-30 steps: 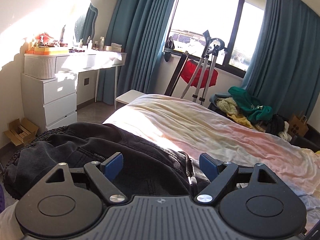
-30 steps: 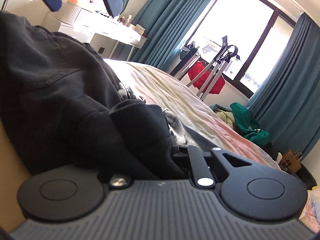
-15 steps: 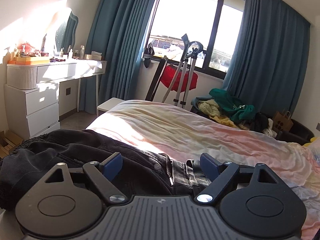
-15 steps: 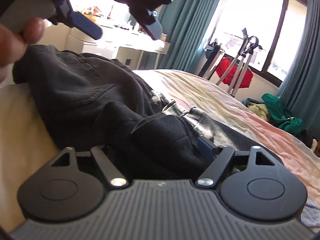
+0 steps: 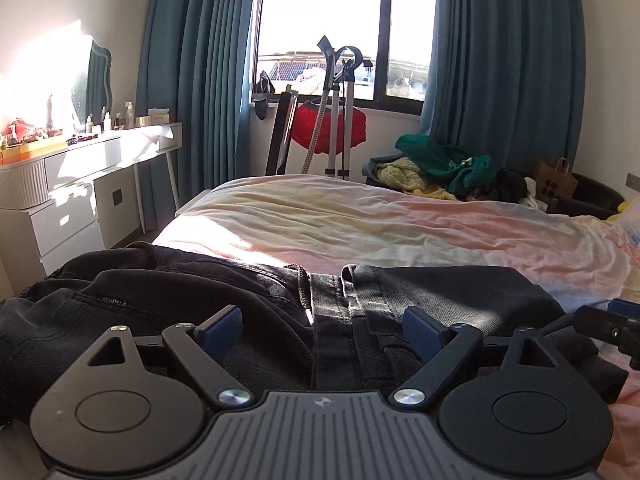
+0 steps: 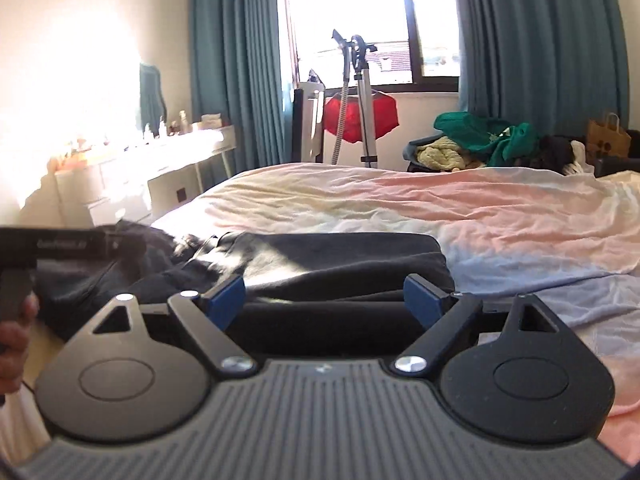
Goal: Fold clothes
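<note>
Sunlit bed (image 5: 400, 220), black jeans (image 5: 248, 300) cut off below both wide-open, empty tools, left (image 5: 322, 326) and right (image 6: 324, 294).

My left gripper (image 5: 322, 326) is black with blue finger pads (image 5: 416, 322), silver pivot screws and a ribbed grey base at six o'clock; my right gripper (image 6: 324, 296) matches it, and bare skin of my left hand (image 6: 14, 344) shows at nine o'clock
</note>
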Tool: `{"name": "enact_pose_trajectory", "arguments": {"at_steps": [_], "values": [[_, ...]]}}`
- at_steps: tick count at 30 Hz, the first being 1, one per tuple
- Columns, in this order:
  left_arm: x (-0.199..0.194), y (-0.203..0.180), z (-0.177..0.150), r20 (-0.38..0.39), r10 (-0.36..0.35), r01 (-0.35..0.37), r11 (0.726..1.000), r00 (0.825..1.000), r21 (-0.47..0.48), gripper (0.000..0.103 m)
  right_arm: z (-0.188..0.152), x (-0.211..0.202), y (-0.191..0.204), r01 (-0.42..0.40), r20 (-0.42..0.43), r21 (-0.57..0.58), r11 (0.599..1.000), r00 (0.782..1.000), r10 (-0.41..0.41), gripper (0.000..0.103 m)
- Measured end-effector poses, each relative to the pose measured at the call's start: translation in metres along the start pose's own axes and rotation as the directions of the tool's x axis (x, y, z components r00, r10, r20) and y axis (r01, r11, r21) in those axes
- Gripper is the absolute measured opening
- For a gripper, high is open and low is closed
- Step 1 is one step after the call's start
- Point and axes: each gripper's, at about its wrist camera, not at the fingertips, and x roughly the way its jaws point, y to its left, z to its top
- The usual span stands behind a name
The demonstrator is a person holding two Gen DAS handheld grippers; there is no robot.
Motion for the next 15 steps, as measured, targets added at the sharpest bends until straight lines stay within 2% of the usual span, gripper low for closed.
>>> {"name": "enact_pose_trajectory", "arguments": {"at_steps": [4,6,9,15], "values": [[0.018,-0.004,-0.014,-0.072,0.062,-0.059,0.997,0.995,0.041,0.089,-0.006,0.016,-0.017,0.038,-0.014,0.067,0.997,0.999,-0.037,0.088],[0.027,-0.005,-0.02,-0.096,0.074,-0.069,0.996,0.993,0.048,0.09,-0.013,0.025,-0.023,0.052,-0.054,0.091,0.995,0.997,-0.047,0.088],[0.034,-0.013,-0.028,-0.108,0.102,-0.086,0.987,0.989,0.137,0.092,-0.028,0.039,-0.03,0.06,-0.115,0.136,0.989,0.992,-0.044,0.088],[0.032,-0.007,-0.029,-0.109,0.095,-0.083,0.991,0.989,0.109,0.092,-0.044,0.044,-0.028,0.069,-0.14,0.129,0.989,0.989,-0.05,0.09]]}}
